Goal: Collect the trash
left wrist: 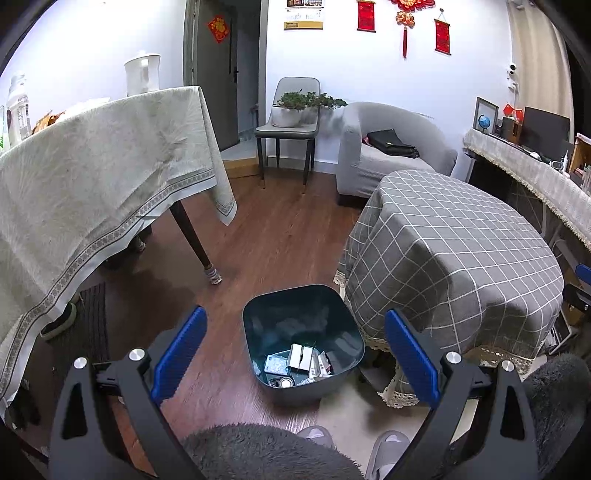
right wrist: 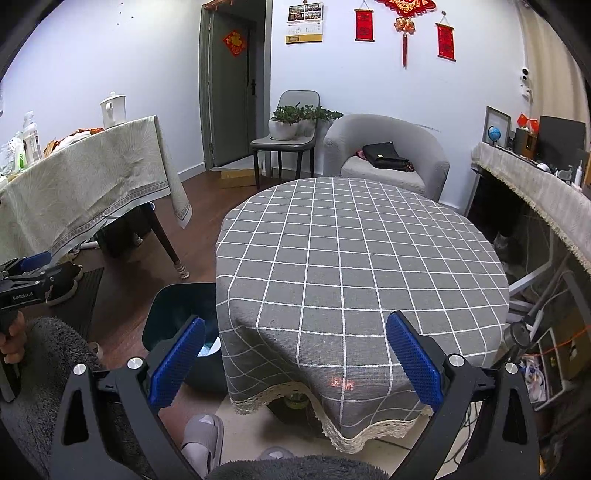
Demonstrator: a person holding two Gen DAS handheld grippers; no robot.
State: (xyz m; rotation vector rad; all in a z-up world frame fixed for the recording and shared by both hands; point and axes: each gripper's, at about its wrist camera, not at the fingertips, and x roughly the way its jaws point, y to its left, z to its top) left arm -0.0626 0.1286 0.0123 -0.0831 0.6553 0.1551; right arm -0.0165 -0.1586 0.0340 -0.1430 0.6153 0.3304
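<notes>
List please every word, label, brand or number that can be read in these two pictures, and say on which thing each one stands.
"GenRobot.AI": white print on the side of the left gripper, seen in the right wrist view.
Red scrolls, red door decoration and wall calendar: marks too small and blurred to read.
Red glowing patch on the checked tablecloth: blurred, not readable.
Packages in the trash bin: print too small to read.

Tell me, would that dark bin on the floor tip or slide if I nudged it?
The dark bin probably slides rather than tips: it looks squat and wide-mouthed. Likely light, since only a few scraps lie inside. The wood floor looks smooth.
</notes>
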